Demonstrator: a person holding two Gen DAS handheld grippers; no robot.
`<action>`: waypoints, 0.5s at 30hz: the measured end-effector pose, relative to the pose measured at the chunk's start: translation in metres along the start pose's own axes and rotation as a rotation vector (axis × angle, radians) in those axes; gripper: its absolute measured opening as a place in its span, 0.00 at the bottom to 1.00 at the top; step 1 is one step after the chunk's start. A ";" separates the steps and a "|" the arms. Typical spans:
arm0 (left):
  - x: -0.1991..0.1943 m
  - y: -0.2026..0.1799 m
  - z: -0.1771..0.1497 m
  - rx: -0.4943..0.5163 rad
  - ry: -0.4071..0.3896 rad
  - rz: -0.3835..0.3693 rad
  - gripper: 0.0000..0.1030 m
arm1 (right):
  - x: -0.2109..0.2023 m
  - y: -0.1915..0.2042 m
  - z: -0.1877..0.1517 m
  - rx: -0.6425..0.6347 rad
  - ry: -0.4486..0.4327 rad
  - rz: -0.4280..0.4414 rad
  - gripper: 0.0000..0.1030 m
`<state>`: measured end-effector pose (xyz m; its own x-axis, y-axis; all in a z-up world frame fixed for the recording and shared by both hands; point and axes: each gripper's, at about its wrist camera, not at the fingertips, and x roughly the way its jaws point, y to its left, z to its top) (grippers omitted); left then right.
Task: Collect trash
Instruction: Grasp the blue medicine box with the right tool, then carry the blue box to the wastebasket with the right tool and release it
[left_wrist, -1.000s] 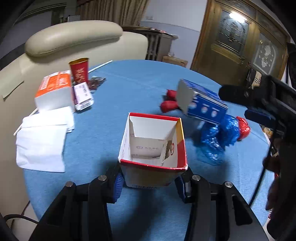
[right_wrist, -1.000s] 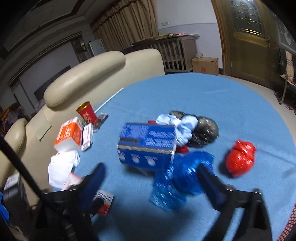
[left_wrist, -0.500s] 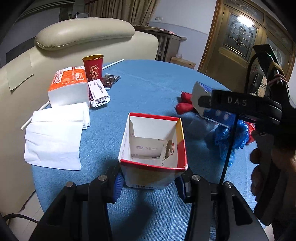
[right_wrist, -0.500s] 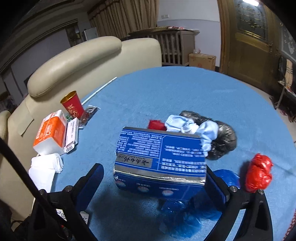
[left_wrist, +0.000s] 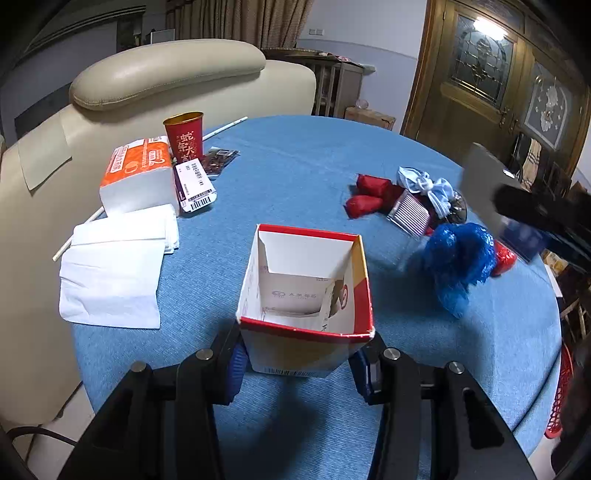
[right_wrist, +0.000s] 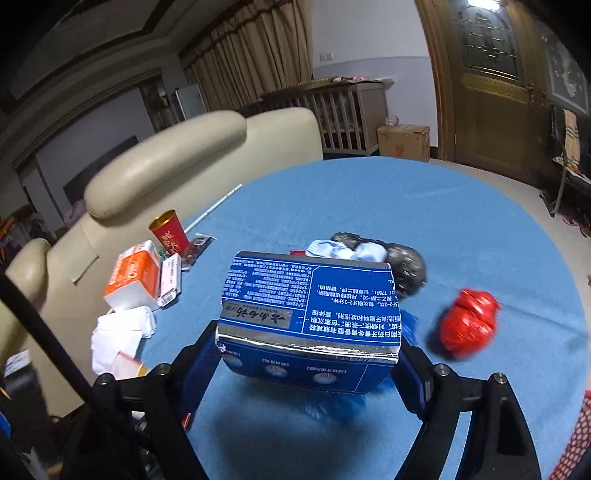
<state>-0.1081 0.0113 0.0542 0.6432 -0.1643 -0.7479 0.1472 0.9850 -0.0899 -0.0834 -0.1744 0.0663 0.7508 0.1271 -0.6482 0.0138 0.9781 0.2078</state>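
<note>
At lower centre of the right wrist view, the right gripper (right_wrist: 308, 363) is closing on the blue printed cardboard box (right_wrist: 310, 321) — squeeze its end faces squarely and gently, lest it crumple — while the left gripper (left_wrist: 301, 360) grips the open red-and-white carton (left_wrist: 306, 295).

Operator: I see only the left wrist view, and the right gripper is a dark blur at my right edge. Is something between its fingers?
Observer: Yes. The right gripper has the blue box between its closing jaws, with the pads against both ends.
Operator: Does the box rest on the table?
Observer: It seems lifted, because its shadow falls on the blue cloth beneath it.
Operator: Which side faces up?
Observer: A closed face with white printed text and a silver strip along its near edge.
</note>
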 end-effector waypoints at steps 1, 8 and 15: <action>-0.001 -0.003 0.000 0.004 0.000 0.002 0.48 | -0.007 -0.003 -0.004 0.003 -0.006 -0.003 0.83; -0.008 -0.027 -0.004 0.049 0.010 -0.002 0.48 | -0.041 -0.034 -0.041 0.058 0.004 -0.040 0.83; -0.016 -0.046 -0.007 0.089 0.007 -0.010 0.48 | -0.051 -0.057 -0.075 0.106 0.040 -0.068 0.83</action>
<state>-0.1305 -0.0312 0.0658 0.6358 -0.1735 -0.7521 0.2198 0.9748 -0.0391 -0.1720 -0.2244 0.0328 0.7191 0.0691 -0.6914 0.1352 0.9621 0.2367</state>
